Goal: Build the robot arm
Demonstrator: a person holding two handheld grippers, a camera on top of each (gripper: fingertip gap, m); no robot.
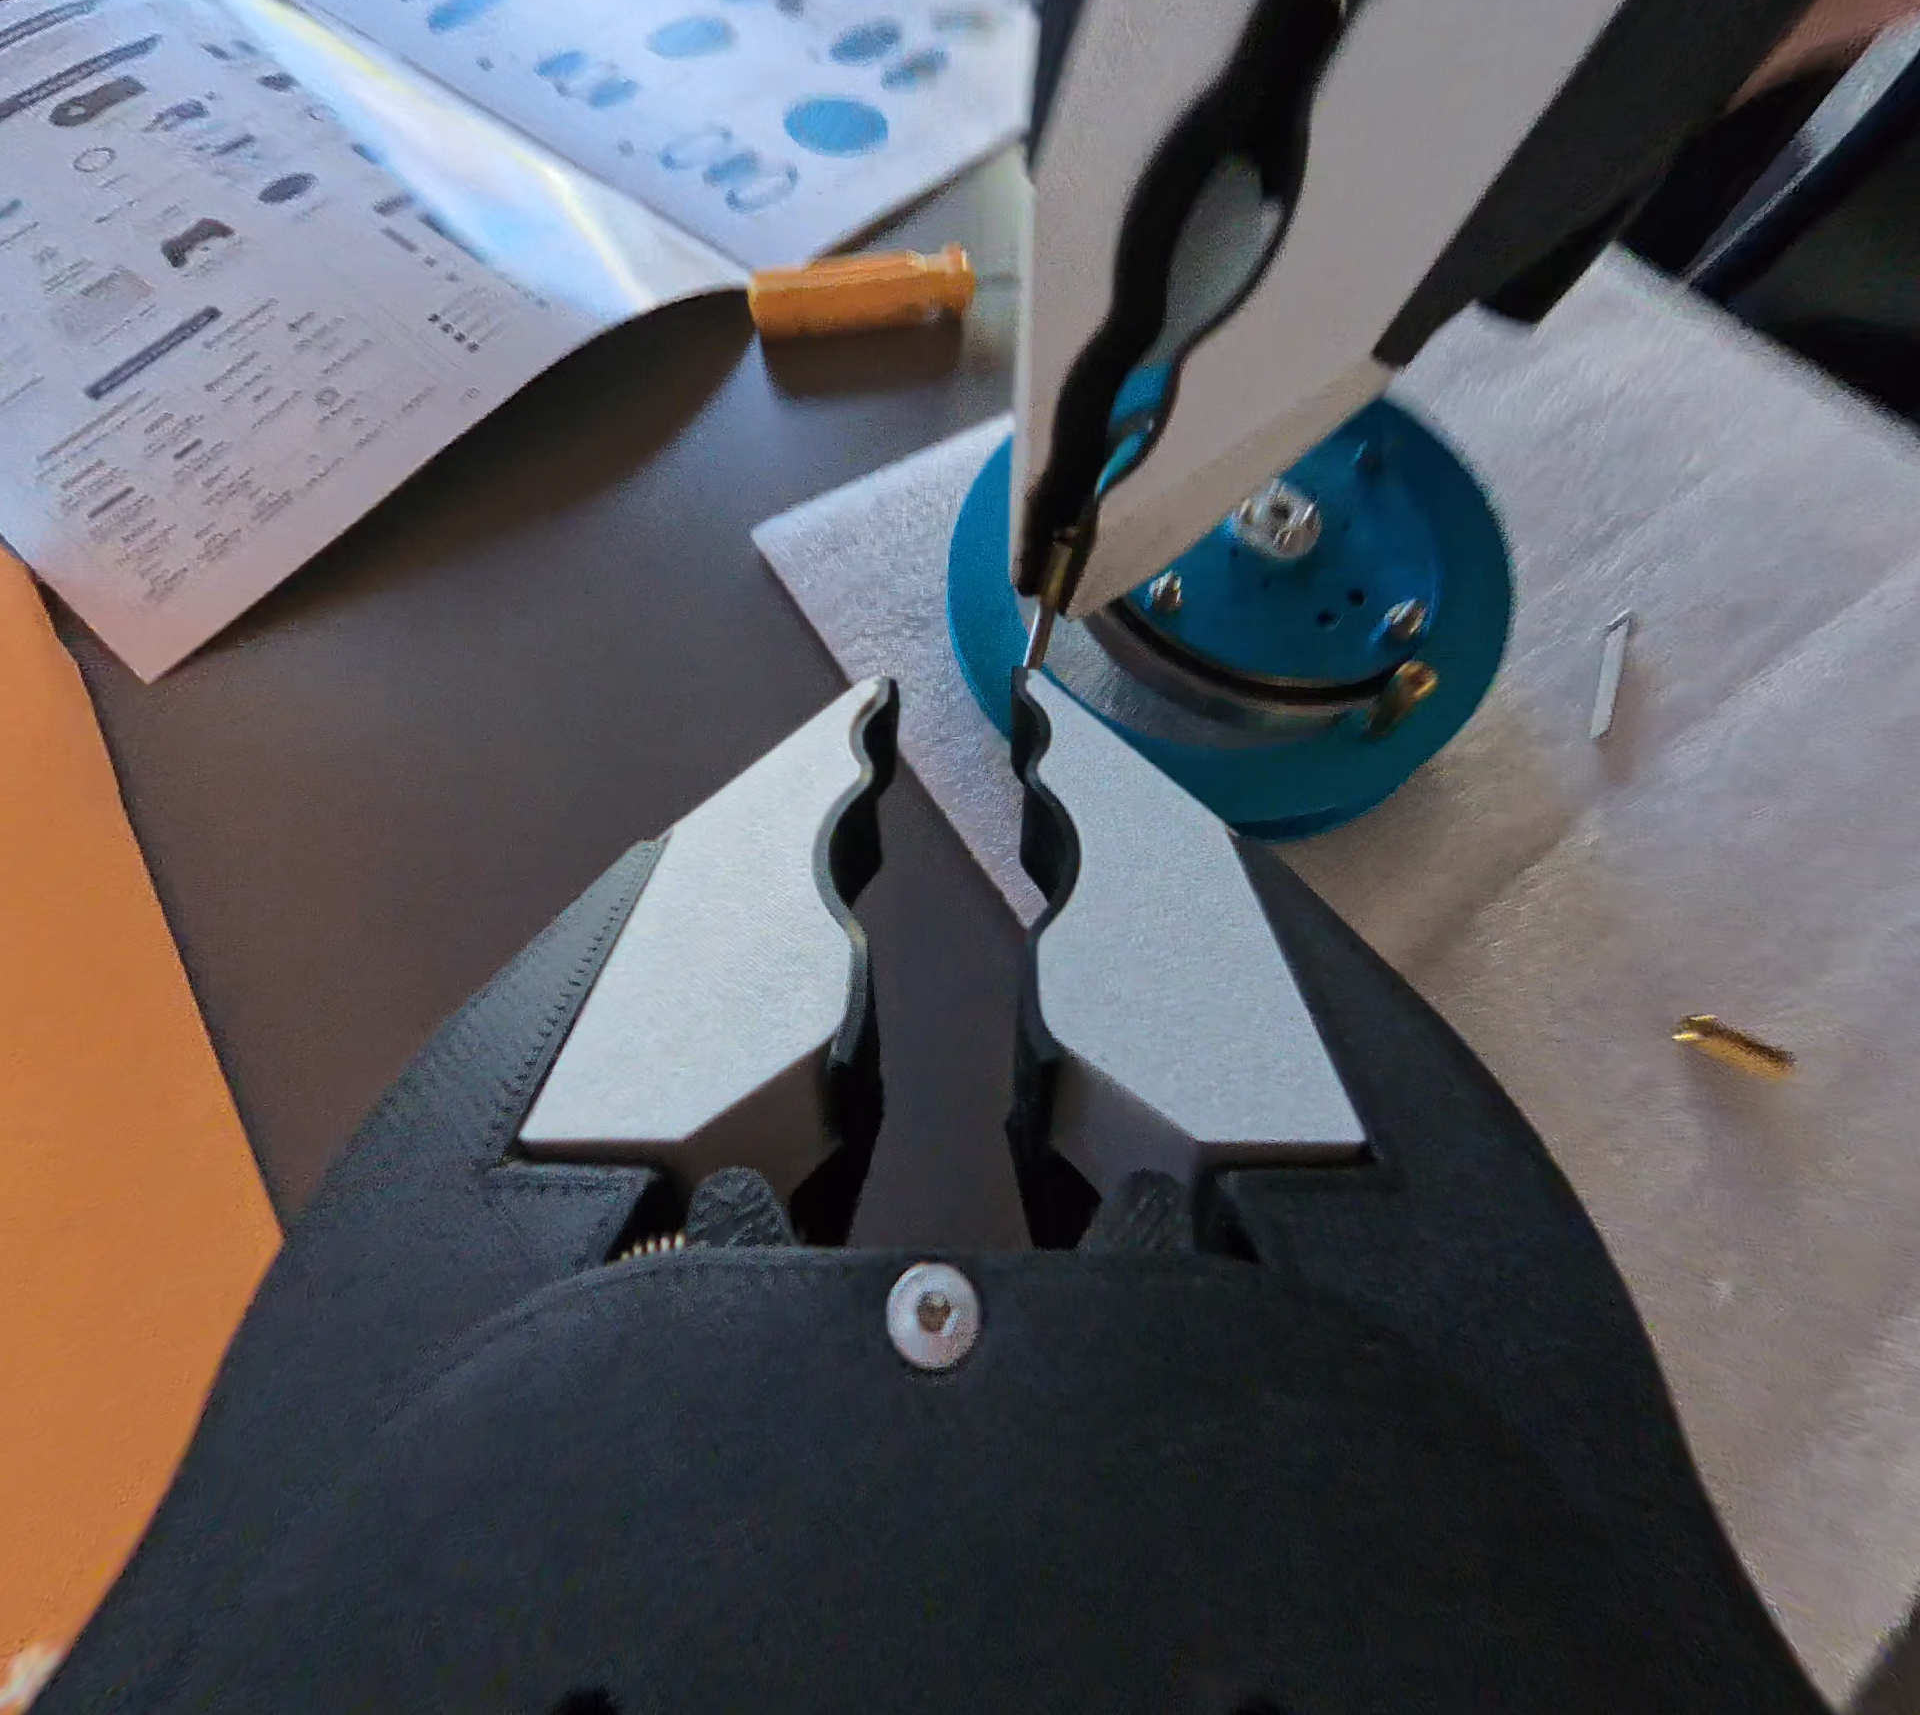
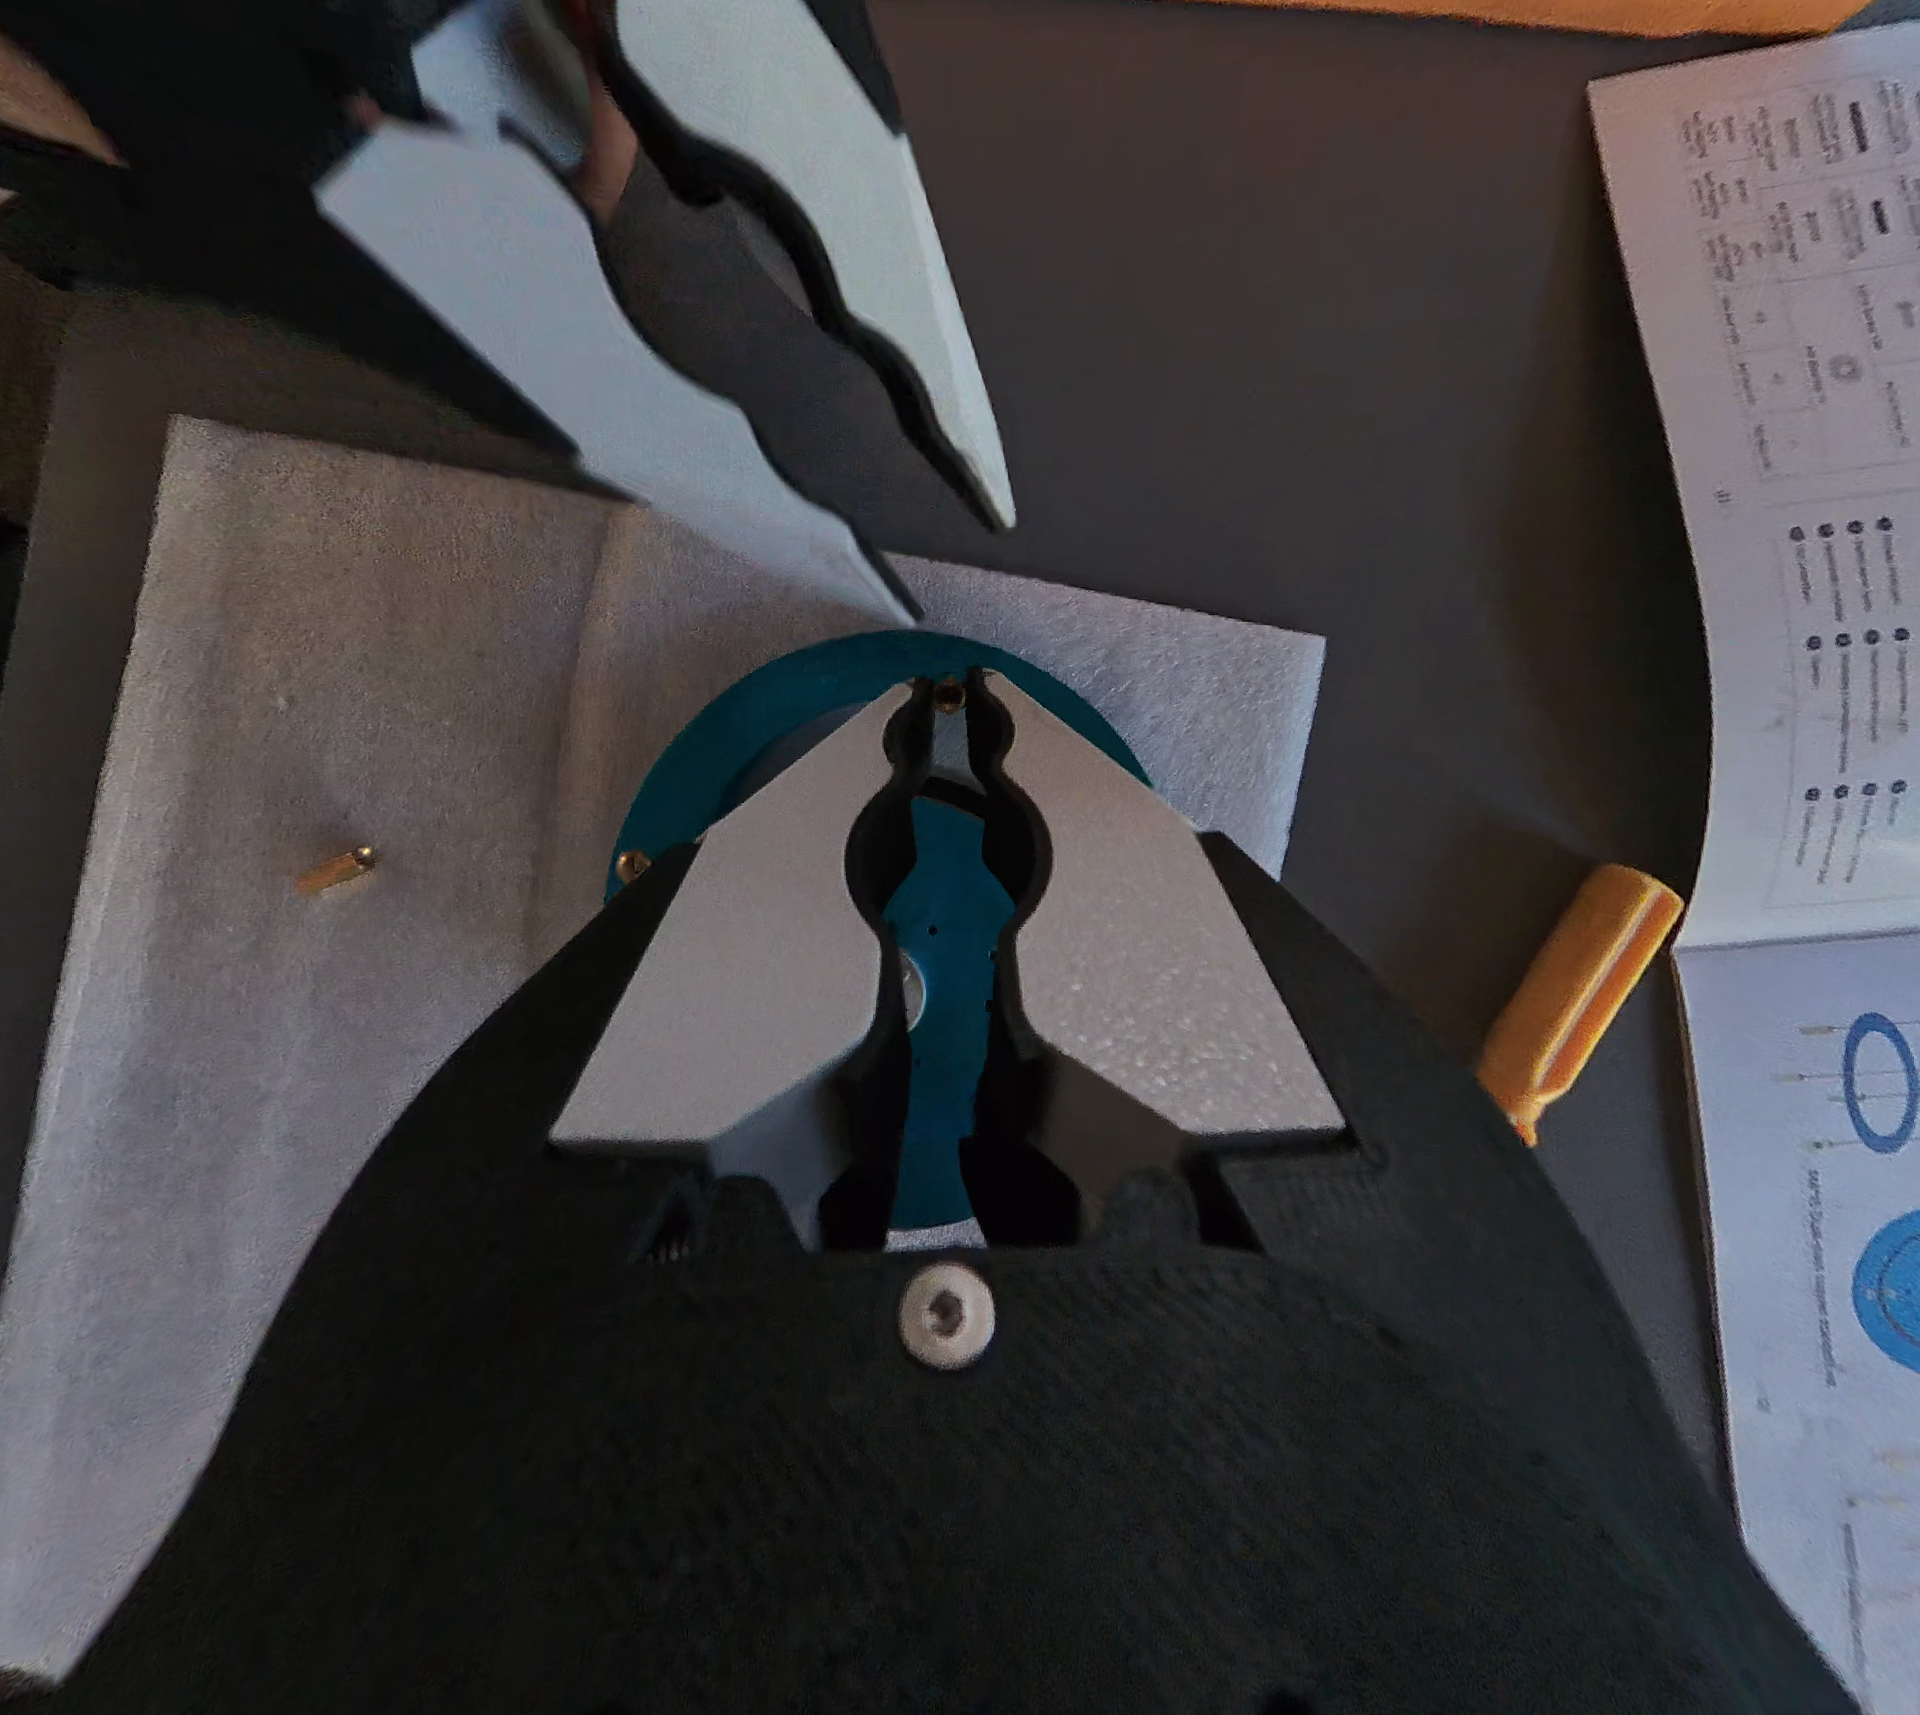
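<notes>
A: Where does each gripper stand?

B: The right gripper [image 2: 948,697] comes from above onto the blue round assembly [image 1: 1226,730]. Its tips are pinched on a small brass standoff [image 1: 1058,569], upright, with the thin pin just over the blue rim. The left gripper [image 1: 951,699] is low and empty; its fingers stand a narrow way apart, and its right tip is just beside the blue rim. I cannot tell if it touches.

A: What does the assembly lie on, and where are the edges?

B: On a white foam sheet [image 1: 1558,834], near the sheet's corner. That corner points at the dark table [image 1: 520,678] between the left fingers. An orange surface [image 1: 104,990] borders the table on the left gripper's side. Between the foam and the booklet the table is bare and open.

A: Any writing?

B: An open printed booklet [image 1: 364,211] lies well beyond, with blue round drawings and small text, too blurred in the left view; I do not give the words.

A: Loose parts?

B: An orange plastic handle [image 1: 862,299] lies on the table just beside the booklet's edge. A second brass standoff [image 1: 1733,1045] lies flat on the foam, well apart from the assembly. A small silver sliver [image 1: 1610,673] lies nearer to it. Another brass standoff [image 1: 1403,697] stands on the blue disc, with silver screws [image 1: 1166,590] around a central metal hub [image 1: 1280,519].
</notes>
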